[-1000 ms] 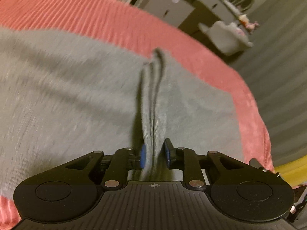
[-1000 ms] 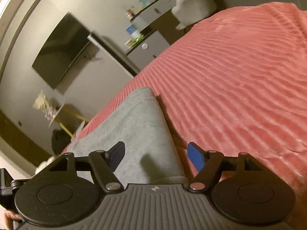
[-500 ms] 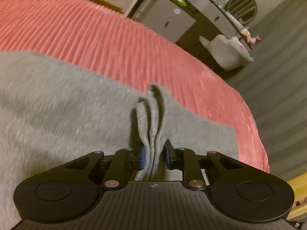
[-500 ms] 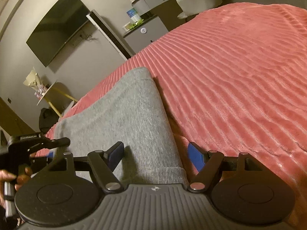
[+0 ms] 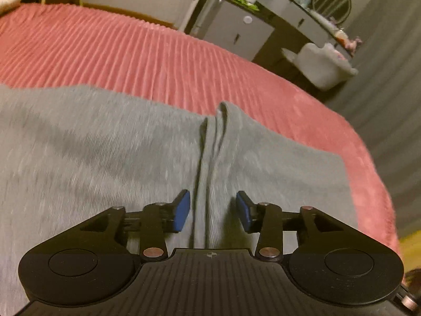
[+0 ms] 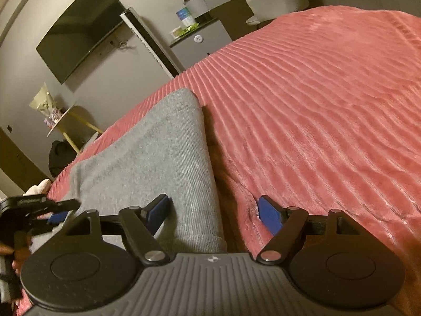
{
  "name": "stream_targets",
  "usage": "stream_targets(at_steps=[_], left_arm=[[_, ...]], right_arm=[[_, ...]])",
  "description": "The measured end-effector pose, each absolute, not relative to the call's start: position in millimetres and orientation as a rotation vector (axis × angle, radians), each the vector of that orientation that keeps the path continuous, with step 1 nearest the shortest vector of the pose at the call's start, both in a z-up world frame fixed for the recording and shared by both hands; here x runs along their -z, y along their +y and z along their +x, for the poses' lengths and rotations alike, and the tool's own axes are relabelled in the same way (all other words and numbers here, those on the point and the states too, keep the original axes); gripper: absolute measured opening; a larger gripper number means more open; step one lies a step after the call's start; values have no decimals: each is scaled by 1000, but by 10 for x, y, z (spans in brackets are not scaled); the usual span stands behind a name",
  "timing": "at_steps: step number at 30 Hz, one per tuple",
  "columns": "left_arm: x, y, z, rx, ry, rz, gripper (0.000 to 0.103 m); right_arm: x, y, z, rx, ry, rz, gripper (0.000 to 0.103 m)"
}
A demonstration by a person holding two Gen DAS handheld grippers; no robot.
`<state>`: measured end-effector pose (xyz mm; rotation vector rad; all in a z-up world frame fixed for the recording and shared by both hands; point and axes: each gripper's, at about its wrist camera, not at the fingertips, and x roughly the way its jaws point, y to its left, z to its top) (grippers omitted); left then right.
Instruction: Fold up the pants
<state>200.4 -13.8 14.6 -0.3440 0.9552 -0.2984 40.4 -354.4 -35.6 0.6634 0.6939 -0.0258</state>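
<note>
Grey pants point(image 5: 105, 158) lie spread on the pink ribbed bedspread point(image 5: 131, 52). A raised pinch of their fabric point(image 5: 211, 142) runs up between the blue pads of my left gripper point(image 5: 212, 202). Its jaws are opening, and the pads stand clear of the ridge on both sides. In the right wrist view a grey pant leg point(image 6: 158, 144) ends in a ribbed cuff point(image 6: 202, 242) near my right gripper point(image 6: 213, 205). Those jaws are opening wide: the left finger is over the leg, the right over the bedspread point(image 6: 315, 105). The left gripper point(image 6: 63, 209) shows at the far left.
The bed's edge curves off at the right of the left wrist view. Beyond it stand a grey cabinet point(image 5: 236, 34), a dressing table with bottles point(image 5: 302, 2) and a pale chair point(image 5: 323, 65). A wall TV point(image 6: 79, 31) and a small round side table point(image 6: 63, 118) are at the left.
My left gripper has let go of the pinched fabric: its pads were shut on the ridge and now stand apart. It has also drawn back slightly. The right gripper has tilted a little.
</note>
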Motion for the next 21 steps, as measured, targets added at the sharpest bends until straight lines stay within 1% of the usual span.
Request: stream_targets(at_steps=[4,6,8,9,10,12,16,19,21], left_arm=[[-78,-57,1739,307,1013,-314,50],[-16,-37,1633,312,1037,-322,51],[31,-36,1577,303,1024,-330,50],[36,-37,1559,297,1019,-333,48],[33,-39,1538,286,1016,-340,43],[31,-19,1473,291,1026,-358,30],[10,33,1372,270,1016,-358,21],[-19,58,1302,268,999,-353,18],[-32,51,1276,264,992,-348,17]], right_arm=[[352,-3521,406,31,700,644,78],[349,-3517,403,34,702,639,78],[338,-3507,391,40,704,637,79],[330,-3506,382,44,703,635,79],[320,-3506,371,49,703,632,79],[291,-3502,345,63,697,622,79],[211,-3503,266,101,671,599,79],[117,-3509,189,133,639,594,78],[47,-3483,141,126,627,602,62]])
